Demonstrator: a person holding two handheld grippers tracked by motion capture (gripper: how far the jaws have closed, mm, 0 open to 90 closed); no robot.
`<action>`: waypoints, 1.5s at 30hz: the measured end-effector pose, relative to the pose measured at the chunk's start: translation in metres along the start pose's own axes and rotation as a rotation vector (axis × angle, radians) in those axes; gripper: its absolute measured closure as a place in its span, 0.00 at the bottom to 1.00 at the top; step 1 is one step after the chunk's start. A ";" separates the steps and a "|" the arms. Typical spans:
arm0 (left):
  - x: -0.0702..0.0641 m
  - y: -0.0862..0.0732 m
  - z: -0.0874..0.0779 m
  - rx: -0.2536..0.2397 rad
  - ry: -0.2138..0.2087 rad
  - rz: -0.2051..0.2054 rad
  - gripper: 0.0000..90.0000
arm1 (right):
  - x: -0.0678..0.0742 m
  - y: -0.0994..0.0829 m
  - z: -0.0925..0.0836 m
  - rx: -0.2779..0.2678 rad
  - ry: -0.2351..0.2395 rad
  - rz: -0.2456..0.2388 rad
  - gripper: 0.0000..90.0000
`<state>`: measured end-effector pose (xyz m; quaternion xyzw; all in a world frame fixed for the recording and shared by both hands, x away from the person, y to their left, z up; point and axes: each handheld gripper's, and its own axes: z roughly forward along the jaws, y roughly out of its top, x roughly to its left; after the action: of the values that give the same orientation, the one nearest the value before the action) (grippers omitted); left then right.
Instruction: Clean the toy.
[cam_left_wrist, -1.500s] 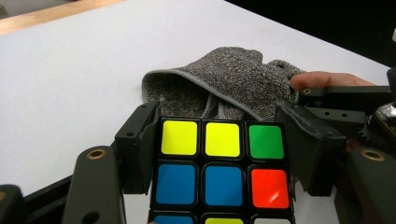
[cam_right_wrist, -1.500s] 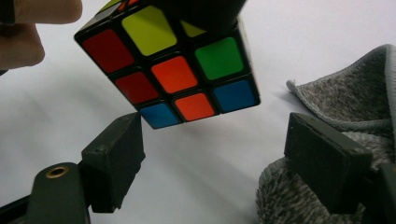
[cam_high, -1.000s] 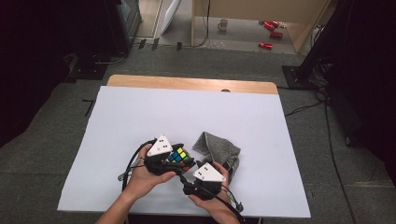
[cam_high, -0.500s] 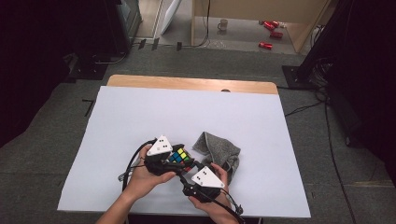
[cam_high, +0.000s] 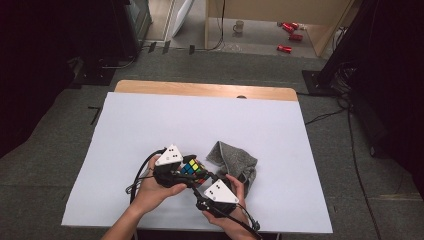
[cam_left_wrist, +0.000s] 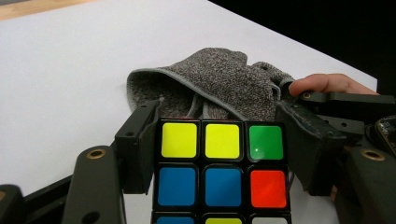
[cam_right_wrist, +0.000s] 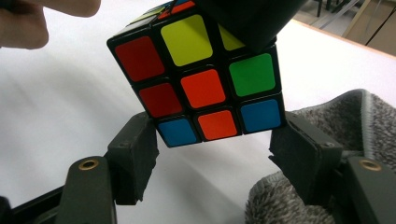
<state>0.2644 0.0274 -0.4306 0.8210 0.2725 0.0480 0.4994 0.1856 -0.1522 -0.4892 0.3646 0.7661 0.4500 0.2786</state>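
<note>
Surface: white table top (cam_high: 150, 125), near edge toward the person, grey floor beyond.
Left gripper (cam_high: 186, 176): jaws partly closed and clamped on opposite sides of the puzzle cube (cam_high: 194, 170); in the left gripper view the pads press the cube (cam_left_wrist: 222, 170) on both flanks.
Right gripper (cam_high: 206, 181): jaws apart; they have just been closing. In the right gripper view the cube's bottom row (cam_right_wrist: 219, 123) sits between the pads, the near pad at the corner, the other with a visible gap. No grip yet.
Cube location: held clear of the table, near the front edge, between both hands.
Cloth (cam_high: 235, 162): grey, crumpled, just beyond and beside the right gripper, touching neither cube face.
Step in hand: judged as seating the right jaws on one layer for a turn.
Method: square the pads to a single layer, close evenly, keep the left clamp steady, keep cloth out of the jaws.
</note>
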 end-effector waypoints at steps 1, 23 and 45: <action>0.000 0.000 0.000 0.000 -0.002 -0.001 0.39 | 0.000 0.000 0.000 -0.001 -0.001 -0.005 0.37; 0.010 -0.001 -0.011 -0.032 -0.033 -0.047 0.39 | -0.012 -0.001 -0.005 -0.017 -0.049 -0.017 0.48; 0.013 -0.006 -0.014 -0.001 -0.065 -0.047 0.39 | -0.019 -0.002 -0.008 -0.019 -0.105 -0.022 0.54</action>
<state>0.2684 0.0470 -0.4318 0.8153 0.2753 0.0094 0.5094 0.1895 -0.1723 -0.4854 0.3765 0.7502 0.4344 0.3268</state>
